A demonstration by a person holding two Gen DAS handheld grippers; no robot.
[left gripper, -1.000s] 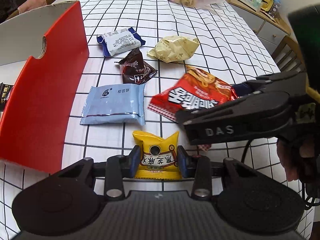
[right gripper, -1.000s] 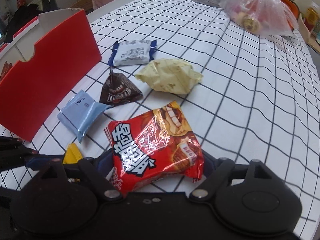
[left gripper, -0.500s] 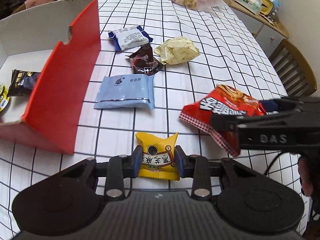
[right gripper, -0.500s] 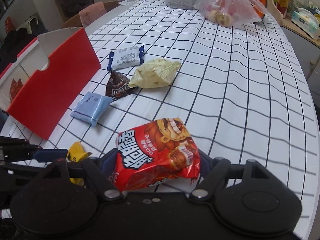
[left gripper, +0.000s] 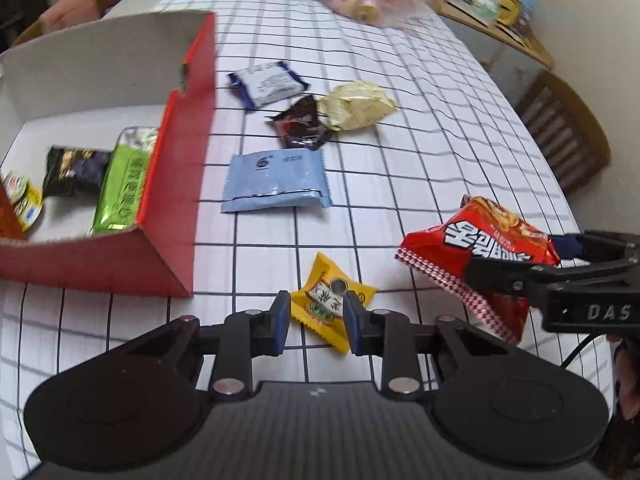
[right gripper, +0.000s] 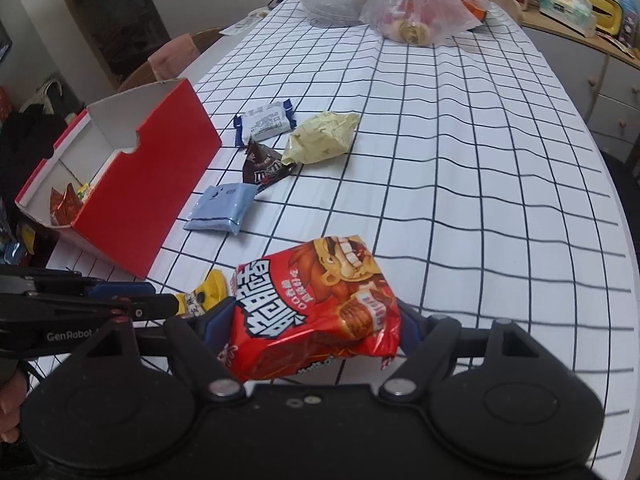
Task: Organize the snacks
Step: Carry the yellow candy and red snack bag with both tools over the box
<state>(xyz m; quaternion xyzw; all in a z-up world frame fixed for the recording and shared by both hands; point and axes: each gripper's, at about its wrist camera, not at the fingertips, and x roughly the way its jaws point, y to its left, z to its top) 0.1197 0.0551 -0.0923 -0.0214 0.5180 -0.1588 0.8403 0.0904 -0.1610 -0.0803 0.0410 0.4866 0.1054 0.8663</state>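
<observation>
**Two packets held, four left on the cloth, three counted in the box**

A small yellow packet (left gripper: 332,300) is clamped between the blue pads of the left gripper (left gripper: 314,314), tilted and raised above the checked tablecloth (left gripper: 420,128). A larger red snack bag (right gripper: 316,308) is pinched between the fingers of the right gripper (right gripper: 316,320), and it is likewise held clear of the cloth. The two grippers are seen side by side, the red bag to the right of the yellow packet.

Four loose snacks are counted on the cloth beyond the grippers: one light blue flat packet (left gripper: 276,180), one dark brown chocolate pouch (left gripper: 302,126), one pale yellow crumpled bag (left gripper: 358,104), and one white packet with blue ends (left gripper: 268,82). The brown pouch is touched by the pale yellow bag at one corner; the blue-ended packet lies just behind them, and the light blue packet lies nearer, beside the box.

One open red box (left gripper: 176,184) with a white interior is placed to the left of the loose snacks. Inside it, three items can be made out from the left wrist view: one green packet (left gripper: 124,184), one black packet (left gripper: 74,170), and one partly hidden yellow-and-white item (left gripper: 20,196) at the frame edge.

Two filled clear plastic bags (right gripper: 420,8) are seen at the far end of the table.
</observation>
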